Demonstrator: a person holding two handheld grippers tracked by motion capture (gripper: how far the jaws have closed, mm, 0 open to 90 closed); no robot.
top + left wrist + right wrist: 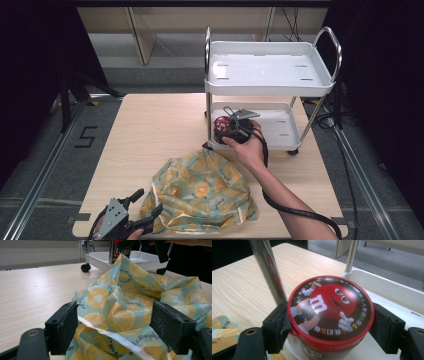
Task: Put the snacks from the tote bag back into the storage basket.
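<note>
At the near left edge of the surface (150, 130), the left tool (142, 207) sits released, its jaws spread on either side of a fold of the lemon-print bag (202, 195), which lies crumpled at the near middle. Farther off and to the right, the right tool (235, 125) is clenched on the red-lidded candy jar (223, 126), gripping it just under the lid, at the near left corner of the lower tray of the white cart (270, 85), beside a chrome post.

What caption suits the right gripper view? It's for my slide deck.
Right gripper clamps a red-lidded candy tub over the cart's lower tray.
</note>
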